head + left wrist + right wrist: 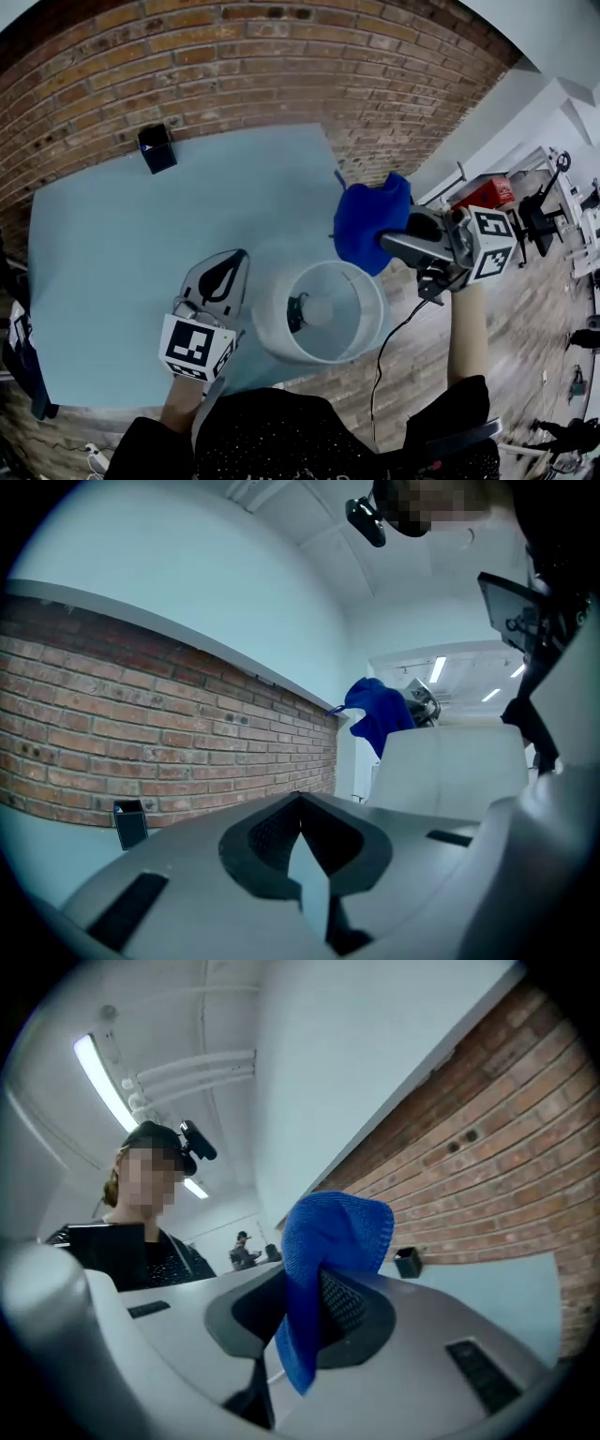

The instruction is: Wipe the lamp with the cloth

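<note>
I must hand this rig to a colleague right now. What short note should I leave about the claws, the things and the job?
Left claw: shut, empty, beside the white cylindrical lamp shade.
Right claw: shut on the blue knitted cloth, held at the shade's far right rim; whether it touches, I cannot tell.
The lamp stands on the light blue table, near its front edge.
Done: cloth in the claw.
Left: wipe the lamp; no wiped part shows.
</note>
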`<state>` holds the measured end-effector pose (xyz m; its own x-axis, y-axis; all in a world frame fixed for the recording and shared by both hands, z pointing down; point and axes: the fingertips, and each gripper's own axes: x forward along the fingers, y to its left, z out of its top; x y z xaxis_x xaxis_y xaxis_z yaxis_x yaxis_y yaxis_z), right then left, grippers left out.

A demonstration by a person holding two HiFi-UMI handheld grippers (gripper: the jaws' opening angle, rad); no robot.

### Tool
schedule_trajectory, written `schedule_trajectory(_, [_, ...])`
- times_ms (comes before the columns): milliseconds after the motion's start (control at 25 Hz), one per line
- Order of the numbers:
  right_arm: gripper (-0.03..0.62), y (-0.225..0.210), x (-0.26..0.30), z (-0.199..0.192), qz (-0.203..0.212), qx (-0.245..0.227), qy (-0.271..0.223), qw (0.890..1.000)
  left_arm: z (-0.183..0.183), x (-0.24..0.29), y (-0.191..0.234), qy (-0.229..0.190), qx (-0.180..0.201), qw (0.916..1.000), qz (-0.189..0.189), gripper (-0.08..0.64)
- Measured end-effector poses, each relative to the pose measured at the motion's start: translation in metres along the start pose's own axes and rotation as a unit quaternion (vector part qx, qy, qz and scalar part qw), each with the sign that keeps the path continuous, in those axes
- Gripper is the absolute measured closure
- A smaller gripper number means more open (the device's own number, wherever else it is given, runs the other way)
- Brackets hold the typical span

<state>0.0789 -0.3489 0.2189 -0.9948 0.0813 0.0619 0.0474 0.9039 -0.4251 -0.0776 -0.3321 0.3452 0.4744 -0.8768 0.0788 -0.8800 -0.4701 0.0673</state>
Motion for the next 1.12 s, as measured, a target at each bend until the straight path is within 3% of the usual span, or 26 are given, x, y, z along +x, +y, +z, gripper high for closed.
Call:
schedule_trajectory(120, [0.518,-0.004,0.023,-0.011,0.06,0.022,0.053,0.997,0.005,0.008,0.008,0.006,0.003,1.0,0.002,0.552])
schedule_trajectory(320, [0.518,-0.035,0.044,-0.046,0.088,0.067,0.104,0.988,0.0,0.007,0.022,0.019,-0.01,0.9997,0.007,0.551])
schedule_trajectory(520, [0.518,-0.067,0.057,-0.082,0.077,0.084,0.129,0.985,-0.015,0.006,0.035,0.034,-0.009,0.9993,0.012,0.551])
schedule_trajectory(920, [0.518,-0.109,0.061,-0.127,0.05,0.121,0.124,0.984,-0.03,0.007,0.032,0.035,-0.015,0.9993,-0.004,0.551])
schedule_trajectory(1120, [0.518,-0.139,0.059,-0.155,0.011,0.128,0.14,0.982,-0.042,0.004,0.029,0.035,-0.022,0.9991,-0.006,0.551])
